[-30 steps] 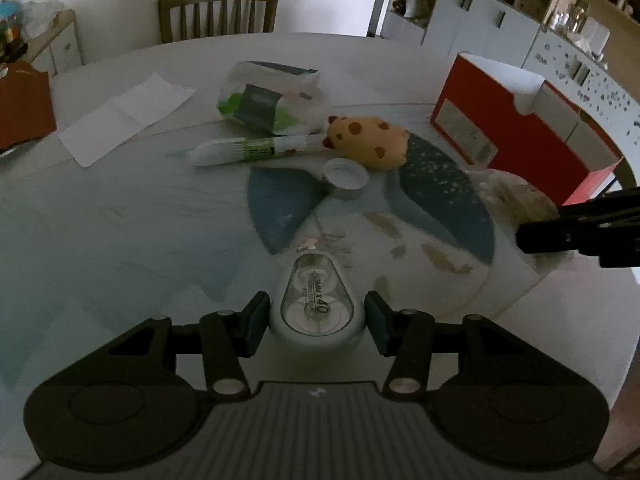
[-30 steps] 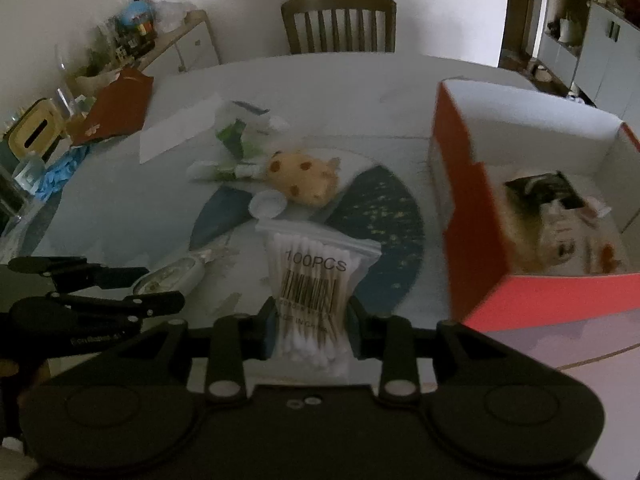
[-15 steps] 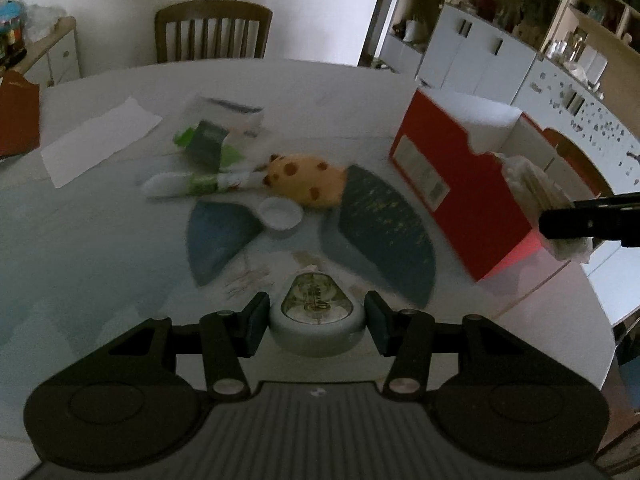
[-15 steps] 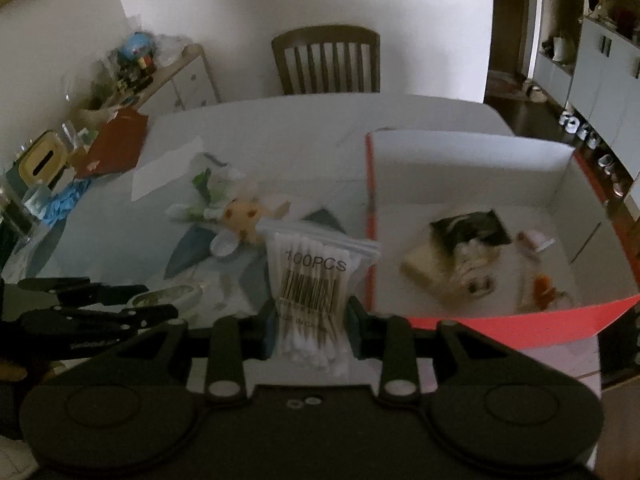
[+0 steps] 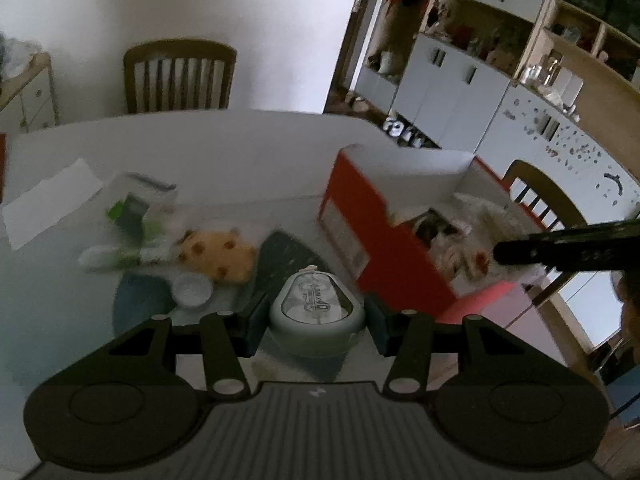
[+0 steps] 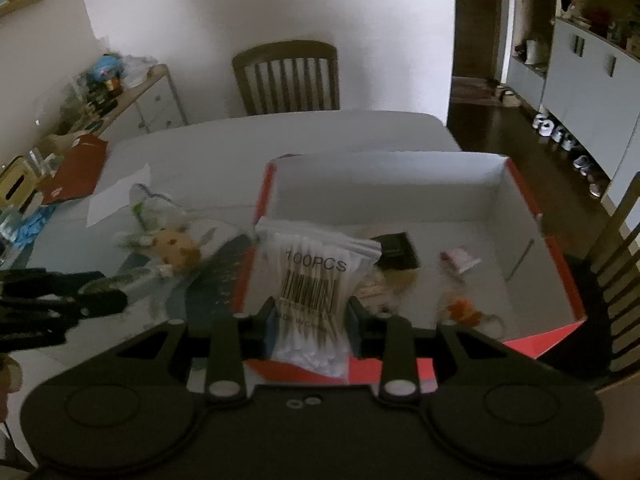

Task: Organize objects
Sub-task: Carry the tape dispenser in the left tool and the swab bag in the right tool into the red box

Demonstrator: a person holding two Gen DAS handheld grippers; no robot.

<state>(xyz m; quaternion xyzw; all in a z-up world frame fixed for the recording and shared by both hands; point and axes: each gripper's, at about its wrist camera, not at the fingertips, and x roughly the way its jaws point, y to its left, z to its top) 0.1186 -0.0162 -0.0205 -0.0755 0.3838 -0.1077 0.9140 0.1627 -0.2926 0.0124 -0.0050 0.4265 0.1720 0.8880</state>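
My left gripper point(image 5: 316, 322) is shut on a grey-and-clear correction tape dispenser point(image 5: 316, 316), held above the table left of the red box point(image 5: 360, 220). My right gripper point(image 6: 310, 320) is shut on a clear bag of cotton swabs point(image 6: 314, 280) marked 100PCS, held over the near left rim of the red box point(image 6: 560, 264), which has white inner walls and several small items on its floor. The right gripper also shows in the left wrist view point(image 5: 560, 250) over the box. The left gripper shows at the left in the right wrist view point(image 6: 60, 300).
On the round table point(image 5: 240, 148) lie a spotted yellow plush toy point(image 5: 218, 254), a white cap point(image 5: 192, 290), a white-green tube point(image 5: 116, 256), a clear packet point(image 5: 136, 204) and a paper sheet point(image 5: 48, 200). Chairs point(image 5: 178, 76) stand at the far side and at the right.
Both grippers have risen and moved right toward the red box. The swab bag is now over the box's near left rim. The tape dispenser is lifted higher off the table.
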